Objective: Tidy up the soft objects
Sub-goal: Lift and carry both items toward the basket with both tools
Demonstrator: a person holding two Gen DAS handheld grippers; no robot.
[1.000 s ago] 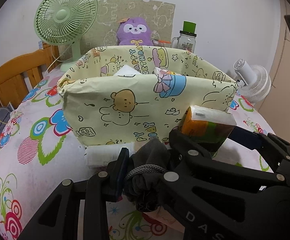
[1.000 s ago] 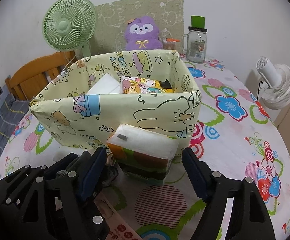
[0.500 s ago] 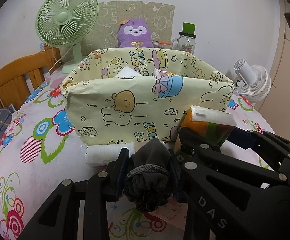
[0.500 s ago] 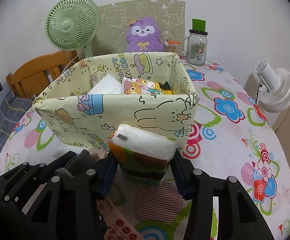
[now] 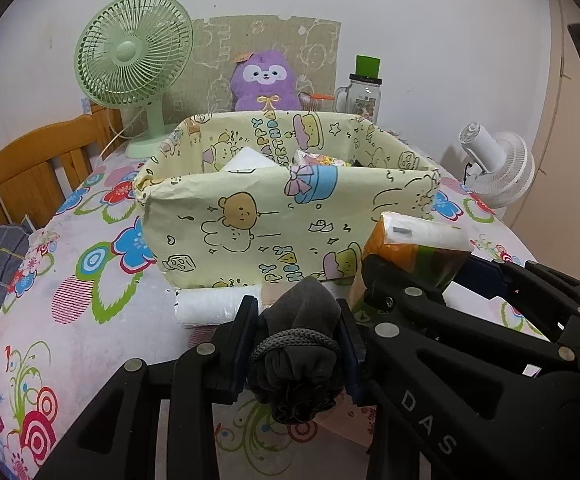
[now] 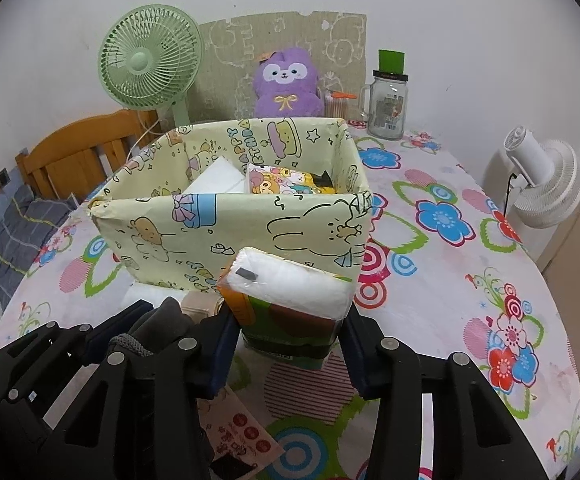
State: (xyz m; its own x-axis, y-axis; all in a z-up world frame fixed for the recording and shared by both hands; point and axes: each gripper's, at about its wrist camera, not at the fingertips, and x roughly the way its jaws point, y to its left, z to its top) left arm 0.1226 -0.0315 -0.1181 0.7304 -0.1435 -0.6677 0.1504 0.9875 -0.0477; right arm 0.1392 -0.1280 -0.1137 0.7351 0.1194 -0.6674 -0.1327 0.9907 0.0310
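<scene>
Tissue pack [image 6: 290,300], white-topped, orange-green wrapper, between right tongs [image 6: 290,344].

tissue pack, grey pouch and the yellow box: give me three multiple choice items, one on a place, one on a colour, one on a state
1. Where is the tissue pack?
A. inside the box
B. in front of the box, outside it
C. beside the purple plush

2. What colour is the fan next to the purple plush?
A. green
B. red
C. black

3. What are the left tongs doing?
A. hanging open
B. gripping a jar
C. shut on the grey pouch

Answers:
1. B: it sits before the yellow box, between the right tongs.
2. A: its grille is pale green.
3. C: both pads squeeze the pouch.
</scene>
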